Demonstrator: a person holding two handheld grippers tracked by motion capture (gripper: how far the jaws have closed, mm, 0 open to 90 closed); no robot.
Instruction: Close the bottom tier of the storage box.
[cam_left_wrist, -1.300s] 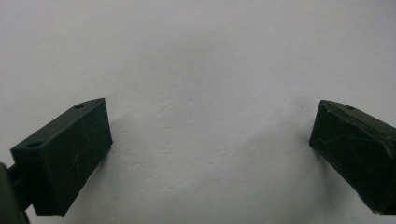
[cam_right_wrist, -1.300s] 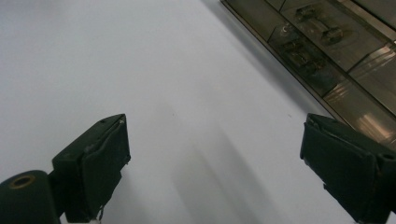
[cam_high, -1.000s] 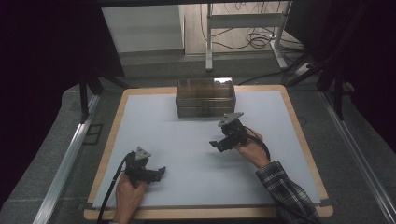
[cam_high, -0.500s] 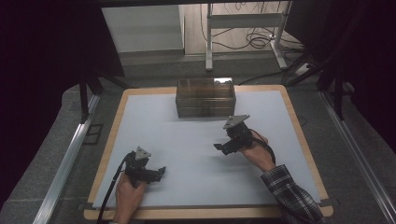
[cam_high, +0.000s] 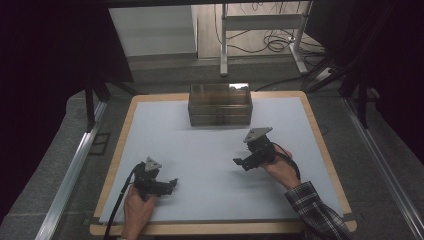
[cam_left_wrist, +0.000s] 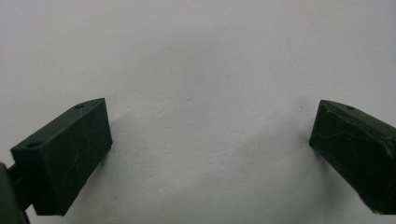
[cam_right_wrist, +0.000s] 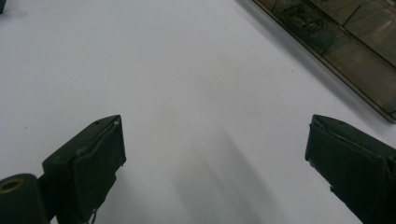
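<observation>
**Desk:** Where were your two grippers when the frame was taken?

**Operator:** My left gripper (cam_high: 170, 185) sat low over the near-left part of the white mat (cam_high: 210, 150), held in my left hand (cam_high: 137, 207). My right gripper (cam_high: 241, 161) was out to the right of the mat's middle, in my right hand (cam_high: 280, 170), with its grey three-cornered plate (cam_high: 258, 134) tilted up on top. The two were well apart.

**Desk:** And the jaws?

**Operator:** Both pairs stood wide apart with nothing between them. In the left gripper view my left gripper (cam_left_wrist: 210, 154) had only bare mat (cam_left_wrist: 201, 70) in the gap. In the right gripper view my right gripper (cam_right_wrist: 215, 158) was just as wide, again over bare mat (cam_right_wrist: 163, 70), casting a soft shadow on it.

**Desk:** Where was the box?

**Operator:** The clear brown box (cam_high: 220, 104) stood at the far edge of the mat, about the middle from left to right, with neither gripper touching it. My right gripper was the nearer one, just this side of its right end. In the right gripper view a corner of the box (cam_right_wrist: 345, 42) crossed the upper right, showing inner dividers behind its clear wall.

**Desk:** Any label, brand or writing to quote?

**Operator:** I could read none on the box, the mat or the jaws. What lay in the box's compartments was too dim to tell.
</observation>
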